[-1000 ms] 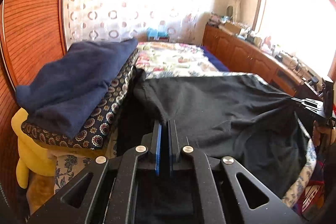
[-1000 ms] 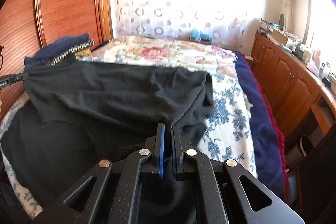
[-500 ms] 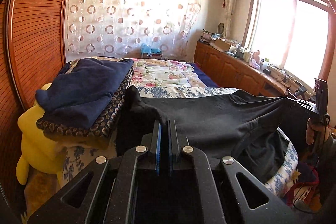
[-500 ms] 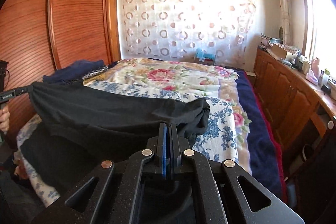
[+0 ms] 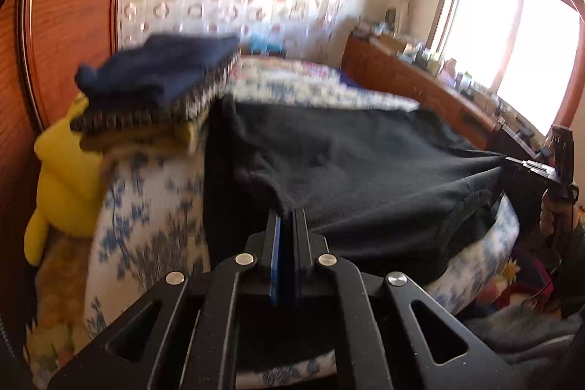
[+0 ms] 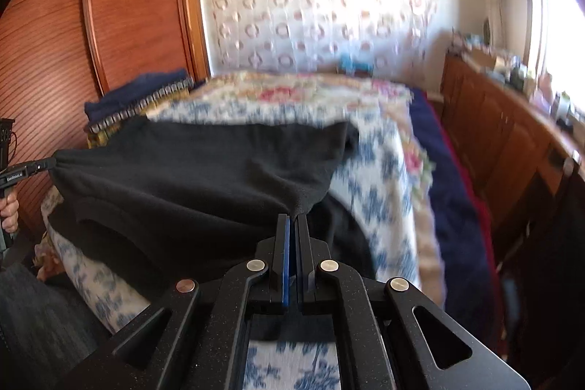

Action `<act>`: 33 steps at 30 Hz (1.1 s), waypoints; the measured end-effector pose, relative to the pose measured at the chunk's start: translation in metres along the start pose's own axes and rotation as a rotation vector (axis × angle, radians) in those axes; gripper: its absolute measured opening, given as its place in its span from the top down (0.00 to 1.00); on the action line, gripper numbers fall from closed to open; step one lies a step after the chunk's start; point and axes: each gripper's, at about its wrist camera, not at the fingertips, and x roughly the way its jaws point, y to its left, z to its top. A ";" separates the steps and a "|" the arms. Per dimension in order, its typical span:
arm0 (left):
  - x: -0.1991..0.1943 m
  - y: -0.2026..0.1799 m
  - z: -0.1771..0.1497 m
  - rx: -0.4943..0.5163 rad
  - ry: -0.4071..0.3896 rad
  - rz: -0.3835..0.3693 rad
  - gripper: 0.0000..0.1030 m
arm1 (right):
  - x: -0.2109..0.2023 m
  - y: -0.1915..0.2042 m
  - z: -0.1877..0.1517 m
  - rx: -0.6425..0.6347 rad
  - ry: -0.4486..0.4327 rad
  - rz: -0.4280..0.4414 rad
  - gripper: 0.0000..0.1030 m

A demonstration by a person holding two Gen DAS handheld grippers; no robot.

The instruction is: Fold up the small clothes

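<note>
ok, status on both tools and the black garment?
Left tool shut on black fleece garment, right tool shut on its other corner. Garment stretched between them over floral bedspread. Folded navy stack off to the side, not in the way.

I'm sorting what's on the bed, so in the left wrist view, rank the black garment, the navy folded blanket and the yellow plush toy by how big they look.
1. Black garment, largest by far, though nearest the camera.
2. Navy folded blanket.
3. Yellow plush toy, partly hidden, so the last two are unsure.

garment (image 5: 365, 163) on bed (image 5: 146, 225), blanket stack (image 5: 164, 79) left
</note>
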 end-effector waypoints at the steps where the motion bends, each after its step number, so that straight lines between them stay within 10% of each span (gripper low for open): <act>1: 0.006 0.000 -0.005 0.003 0.023 0.000 0.94 | 0.007 -0.001 -0.006 0.003 0.022 -0.003 0.98; 6: 0.021 -0.006 -0.022 0.028 0.093 0.031 0.94 | 0.028 -0.006 -0.017 0.020 0.095 -0.042 0.96; 11: 0.019 -0.006 -0.022 0.035 0.076 0.042 0.64 | 0.025 -0.020 -0.008 0.077 0.068 -0.100 0.59; 16: 0.019 0.001 -0.018 0.015 0.054 0.042 0.23 | 0.034 -0.036 -0.012 0.103 0.099 -0.132 0.59; 23: 0.029 0.005 -0.022 -0.002 0.080 0.056 0.22 | 0.054 -0.033 -0.021 0.087 0.178 -0.150 0.60; 27: 0.031 0.008 -0.023 -0.013 0.085 0.073 0.22 | 0.048 -0.031 -0.022 0.073 0.177 -0.120 0.91; 33: 0.033 0.012 -0.025 -0.030 0.090 0.099 0.22 | 0.019 -0.031 -0.024 0.057 0.159 -0.064 0.94</act>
